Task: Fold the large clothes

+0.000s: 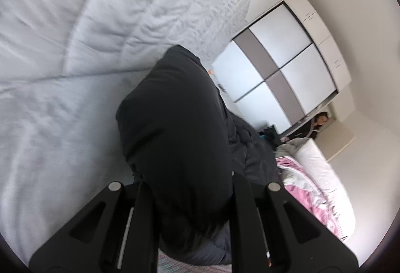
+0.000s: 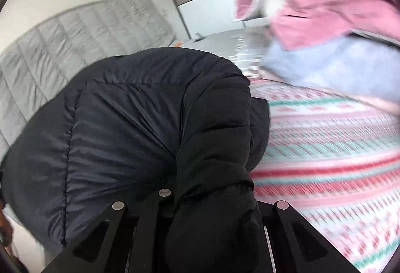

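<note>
A dark puffy quilted jacket (image 1: pixel 175 110) fills the middle of the left wrist view. It bulges up from between the fingers of my left gripper (image 1: pixel 192 185), which is shut on a thick fold of it. In the right wrist view the same jacket (image 2: pixel 120 123) spreads over the left half, above a bed sheet with pink and teal stripes (image 2: pixel 325 160). My right gripper (image 2: pixel 212 200) is shut on a bunched part of it. The jacket hides both grippers' fingertips. Both views are blurred.
A grey quilted headboard (image 2: pixel 75 35) stands behind the bed. Pink, white and pale blue bedding (image 2: pixel 325 23) is piled at the bed's right. A wardrobe with white and grey panels (image 1: pixel 280 60) lines the far wall, and a person (image 1: pixel 321 121) is beside it.
</note>
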`<move>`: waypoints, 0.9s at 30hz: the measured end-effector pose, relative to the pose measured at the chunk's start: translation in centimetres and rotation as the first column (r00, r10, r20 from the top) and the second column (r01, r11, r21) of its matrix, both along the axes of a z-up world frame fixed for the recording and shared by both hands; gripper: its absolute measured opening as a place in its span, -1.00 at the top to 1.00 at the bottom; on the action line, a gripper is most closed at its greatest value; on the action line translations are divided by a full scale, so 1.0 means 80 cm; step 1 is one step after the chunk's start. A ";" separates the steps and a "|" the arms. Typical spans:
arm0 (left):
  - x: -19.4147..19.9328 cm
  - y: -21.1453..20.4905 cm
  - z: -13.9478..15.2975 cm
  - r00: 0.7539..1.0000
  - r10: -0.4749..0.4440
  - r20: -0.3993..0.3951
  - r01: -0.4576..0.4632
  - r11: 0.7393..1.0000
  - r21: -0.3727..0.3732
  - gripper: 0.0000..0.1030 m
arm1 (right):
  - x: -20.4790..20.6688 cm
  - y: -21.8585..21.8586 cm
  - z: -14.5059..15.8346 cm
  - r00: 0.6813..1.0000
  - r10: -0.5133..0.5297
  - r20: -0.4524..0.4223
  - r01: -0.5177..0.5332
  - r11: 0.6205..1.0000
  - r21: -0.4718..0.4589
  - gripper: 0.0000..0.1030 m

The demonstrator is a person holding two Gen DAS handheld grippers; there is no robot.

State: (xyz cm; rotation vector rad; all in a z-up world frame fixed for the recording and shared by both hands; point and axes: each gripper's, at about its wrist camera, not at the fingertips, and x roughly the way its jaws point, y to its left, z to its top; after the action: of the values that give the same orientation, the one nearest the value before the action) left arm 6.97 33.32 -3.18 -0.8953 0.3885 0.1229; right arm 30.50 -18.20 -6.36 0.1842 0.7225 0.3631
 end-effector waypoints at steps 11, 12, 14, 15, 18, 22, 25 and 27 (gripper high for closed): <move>-0.030 -0.029 -0.030 0.981 -0.048 -0.185 0.051 0.999 0.015 0.74 | 0.081 0.018 0.008 0.996 -0.008 -0.085 0.007 1.000 -0.010 0.74; -0.037 -0.036 -0.035 0.978 -0.056 -0.201 0.058 0.998 0.005 0.74 | 0.089 0.026 0.006 0.996 -0.009 -0.089 0.008 1.000 -0.014 0.74; -0.060 -0.060 -0.041 0.976 -0.058 -0.212 0.069 0.997 0.045 0.74 | 0.107 0.051 -0.001 0.996 -0.014 -0.093 0.012 1.000 -0.022 0.74; -0.069 -0.068 -0.040 0.977 -0.049 -0.206 0.067 0.995 0.080 0.74 | 0.112 0.063 -0.003 0.996 -0.012 -0.091 0.010 1.000 -0.024 0.74; -0.095 -0.082 -0.039 0.983 -0.013 -0.182 0.039 0.990 0.138 0.74 | 0.127 0.115 -0.003 0.998 -0.006 -0.064 0.005 1.000 -0.019 0.74; -0.113 -0.108 -0.058 0.981 0.033 -0.193 0.002 0.983 0.182 0.74 | 0.150 0.185 -0.001 1.000 0.008 -0.022 -0.008 1.000 0.010 0.74; -0.110 -0.134 -0.054 0.984 0.031 -0.174 0.016 0.964 0.266 0.74 | 0.172 0.209 0.000 1.000 -0.007 -0.014 0.008 0.998 0.061 0.74; -0.103 -0.142 -0.056 0.987 0.025 -0.157 0.016 0.966 0.256 0.72 | 0.195 0.222 0.004 0.999 -0.024 -0.025 0.026 0.997 0.068 0.73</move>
State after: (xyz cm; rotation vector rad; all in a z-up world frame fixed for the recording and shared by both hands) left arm -1.26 21.94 -7.69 -0.6316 0.5074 0.2452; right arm 46.14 -0.42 -6.07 0.2624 0.7313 0.3626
